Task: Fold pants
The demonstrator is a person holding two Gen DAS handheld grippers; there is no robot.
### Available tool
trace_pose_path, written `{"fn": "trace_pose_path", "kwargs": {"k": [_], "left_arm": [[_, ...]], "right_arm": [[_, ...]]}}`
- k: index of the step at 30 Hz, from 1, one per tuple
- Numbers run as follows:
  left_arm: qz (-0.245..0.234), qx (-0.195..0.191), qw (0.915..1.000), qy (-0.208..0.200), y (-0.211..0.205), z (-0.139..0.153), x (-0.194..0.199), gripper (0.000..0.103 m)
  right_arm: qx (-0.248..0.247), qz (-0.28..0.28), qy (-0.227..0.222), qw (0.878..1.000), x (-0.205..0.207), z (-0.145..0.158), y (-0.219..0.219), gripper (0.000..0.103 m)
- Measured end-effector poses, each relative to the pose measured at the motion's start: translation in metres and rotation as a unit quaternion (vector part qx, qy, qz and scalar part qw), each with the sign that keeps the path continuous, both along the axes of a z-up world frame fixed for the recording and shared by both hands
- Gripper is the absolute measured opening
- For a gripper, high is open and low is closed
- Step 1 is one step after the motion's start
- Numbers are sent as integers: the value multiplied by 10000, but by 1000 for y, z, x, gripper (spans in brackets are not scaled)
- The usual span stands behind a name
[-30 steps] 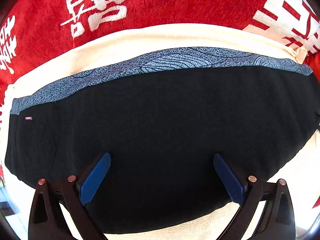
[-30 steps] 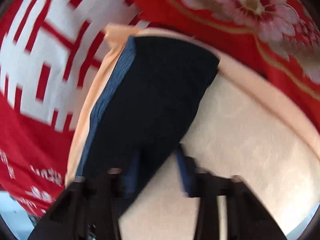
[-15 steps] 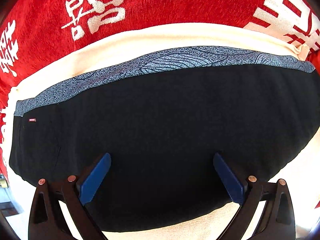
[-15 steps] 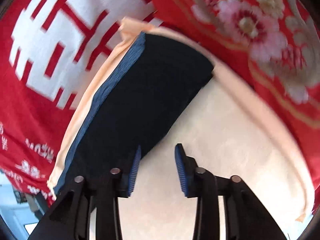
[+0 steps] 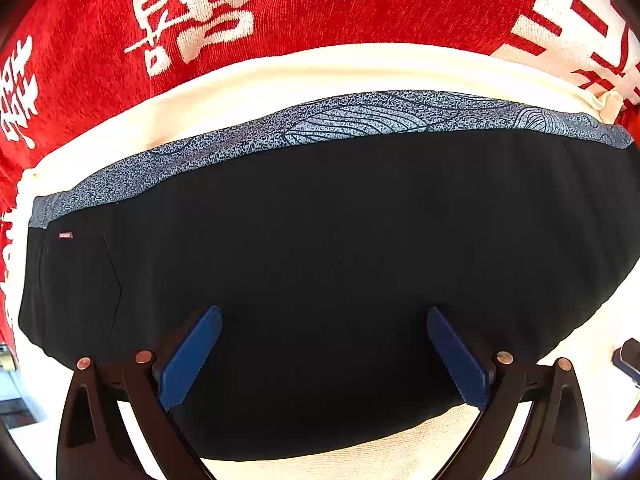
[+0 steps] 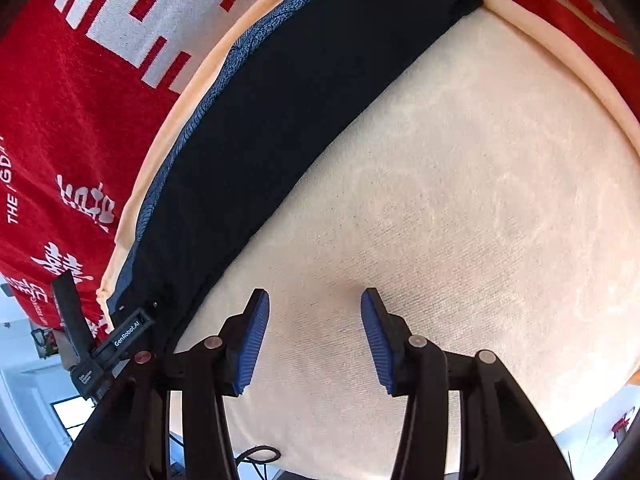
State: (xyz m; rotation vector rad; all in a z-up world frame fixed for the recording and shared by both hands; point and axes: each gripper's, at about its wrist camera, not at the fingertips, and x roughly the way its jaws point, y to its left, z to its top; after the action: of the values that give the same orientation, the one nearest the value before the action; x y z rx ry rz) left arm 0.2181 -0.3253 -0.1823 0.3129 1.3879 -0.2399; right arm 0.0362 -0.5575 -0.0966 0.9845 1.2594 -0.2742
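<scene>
Cream towelling over a red blanket is carrying the black pants, already lying folded compact, while the left gripper is hovering spread above them and the right gripper, jaws just opening, empty, is sitting beside them

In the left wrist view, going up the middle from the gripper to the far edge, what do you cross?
left gripper → black pants → grey patterned waistband → cream towel → red blanket with white characters
</scene>
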Motion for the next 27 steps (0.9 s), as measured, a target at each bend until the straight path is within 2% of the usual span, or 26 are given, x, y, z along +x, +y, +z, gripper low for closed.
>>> {"fn": "trace_pose_path", "kwargs": {"k": [5, 12, 27], "left_arm": [[-53, 92, 9999, -30, -4, -1, 3, 103], [-57, 243, 9996, -91, -8, 1, 1, 103], [-12, 847, 9962, -200, -34, 5, 4, 103]], "right_arm": [[-85, 202, 55, 9997, 8, -2, 17, 57], [143, 275, 43, 9995, 1, -3, 26, 62], [484, 253, 59, 9985, -17, -8, 5, 64]]}}
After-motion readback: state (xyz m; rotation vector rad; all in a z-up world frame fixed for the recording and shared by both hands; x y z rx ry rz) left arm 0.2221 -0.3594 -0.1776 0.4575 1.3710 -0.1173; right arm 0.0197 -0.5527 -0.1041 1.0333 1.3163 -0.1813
